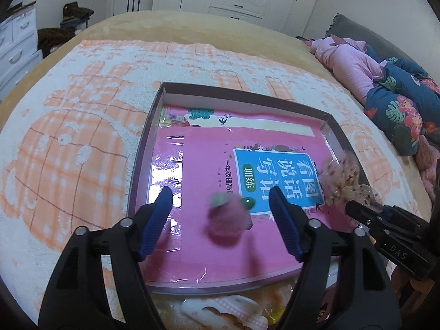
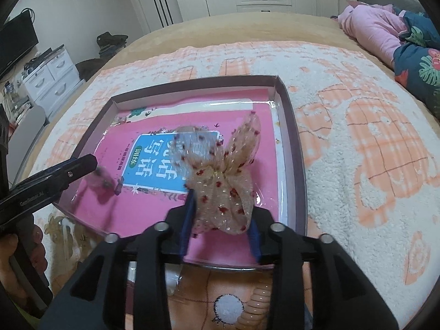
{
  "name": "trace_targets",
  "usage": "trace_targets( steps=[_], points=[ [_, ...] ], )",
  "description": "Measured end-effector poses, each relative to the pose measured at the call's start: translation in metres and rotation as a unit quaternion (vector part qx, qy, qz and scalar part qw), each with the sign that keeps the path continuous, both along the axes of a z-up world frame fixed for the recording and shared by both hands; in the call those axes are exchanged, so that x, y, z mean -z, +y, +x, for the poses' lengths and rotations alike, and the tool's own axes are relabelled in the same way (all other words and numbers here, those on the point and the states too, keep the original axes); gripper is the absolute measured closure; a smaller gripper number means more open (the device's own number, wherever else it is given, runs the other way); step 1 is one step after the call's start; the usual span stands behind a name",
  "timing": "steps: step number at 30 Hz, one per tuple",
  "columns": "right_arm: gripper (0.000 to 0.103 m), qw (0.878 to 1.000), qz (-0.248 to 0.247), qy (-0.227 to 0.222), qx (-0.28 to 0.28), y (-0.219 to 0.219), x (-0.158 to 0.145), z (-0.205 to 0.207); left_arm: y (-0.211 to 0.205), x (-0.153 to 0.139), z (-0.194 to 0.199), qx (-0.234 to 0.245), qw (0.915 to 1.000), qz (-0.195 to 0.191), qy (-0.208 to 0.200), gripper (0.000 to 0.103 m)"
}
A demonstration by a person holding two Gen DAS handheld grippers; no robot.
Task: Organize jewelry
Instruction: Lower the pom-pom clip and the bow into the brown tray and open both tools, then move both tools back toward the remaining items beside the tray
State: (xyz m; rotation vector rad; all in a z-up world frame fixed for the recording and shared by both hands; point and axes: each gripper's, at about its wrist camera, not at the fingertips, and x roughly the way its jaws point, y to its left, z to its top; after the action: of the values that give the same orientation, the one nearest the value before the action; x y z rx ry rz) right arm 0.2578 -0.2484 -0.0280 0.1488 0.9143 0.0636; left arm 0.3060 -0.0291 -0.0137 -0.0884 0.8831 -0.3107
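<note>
A shallow dark-rimmed box lies on the bed, with a pink book under clear film inside it. My left gripper is open above the book. A blurred pink fluffy hair tie with green beads sits loose between its blue fingers, touching neither pad. My right gripper is open at the box's near right corner. A sheer beige bow with red dots rests between its fingers and hides the right fingertip.
A white and orange fleece blanket lies under the box. Pink and floral bedding is piled at the right. More hair accessories and a coiled tie lie by the box's near edge. White drawers stand far left.
</note>
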Motion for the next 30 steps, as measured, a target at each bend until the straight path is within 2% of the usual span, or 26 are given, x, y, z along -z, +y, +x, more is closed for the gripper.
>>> trace_targets(
  steps=[4,8,13,17,30],
  points=[
    [0.047,1.0,0.001,-0.014,0.003,-0.001,-0.005,-0.009,0.006,-0.006,-0.008,-0.009,0.9999,-0.012,-0.008,0.031],
    [0.038,1.0,0.0,-0.031,0.002,-0.001,-0.013,-0.023,0.016,-0.016,-0.022,-0.02,0.9993,-0.022,-0.02,0.024],
    [0.028,0.997,-0.014,-0.074,-0.012,0.004,-0.031,-0.054,0.03,-0.033,-0.045,-0.037,0.9978,-0.032,-0.045,0.014],
    [0.027,0.995,-0.022,-0.095,-0.014,0.007,-0.041,-0.077,0.04,-0.043,-0.065,-0.047,0.9962,-0.042,-0.061,0.012],
    [0.023,0.992,-0.017,-0.125,-0.001,0.005,-0.061,-0.134,0.058,-0.069,-0.127,-0.072,0.9906,-0.053,-0.103,0.011]
  ],
)
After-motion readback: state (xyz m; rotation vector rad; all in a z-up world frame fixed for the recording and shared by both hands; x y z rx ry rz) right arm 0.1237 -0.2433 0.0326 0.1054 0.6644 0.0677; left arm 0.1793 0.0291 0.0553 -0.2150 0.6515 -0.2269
